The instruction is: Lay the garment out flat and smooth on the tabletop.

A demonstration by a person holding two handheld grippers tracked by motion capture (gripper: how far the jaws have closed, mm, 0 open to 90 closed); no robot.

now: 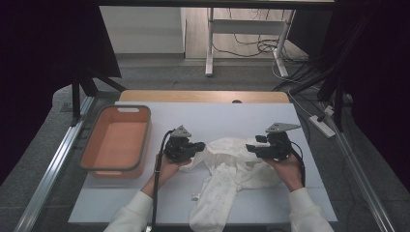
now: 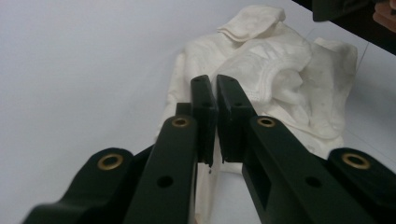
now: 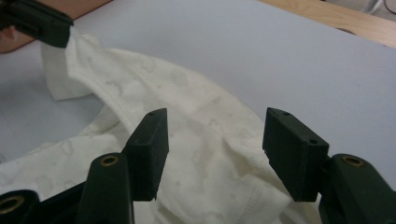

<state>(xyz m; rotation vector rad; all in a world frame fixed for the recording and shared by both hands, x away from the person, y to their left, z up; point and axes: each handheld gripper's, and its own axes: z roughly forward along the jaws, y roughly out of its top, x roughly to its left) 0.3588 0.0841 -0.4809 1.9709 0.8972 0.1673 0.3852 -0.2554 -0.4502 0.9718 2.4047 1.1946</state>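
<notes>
One orange basin (image 1: 92, 145) bare inside; white garment (image 1: 227, 179) on table (image 1: 270, 116).

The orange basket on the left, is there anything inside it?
The orange basket looks empty: its bare orange floor shows in the high view. Its near wall hides a thin strip of that floor. The white garment lies outside, on the table.

surface: white-topped table (image 1: 232, 116), wooden edge along its far side, centre of frame | left of centre: orange basin (image 1: 116, 141) on the tabletop | lower centre: crumpled cream garment (image 1: 227, 179), one end trailing to the bottom edge
</notes>
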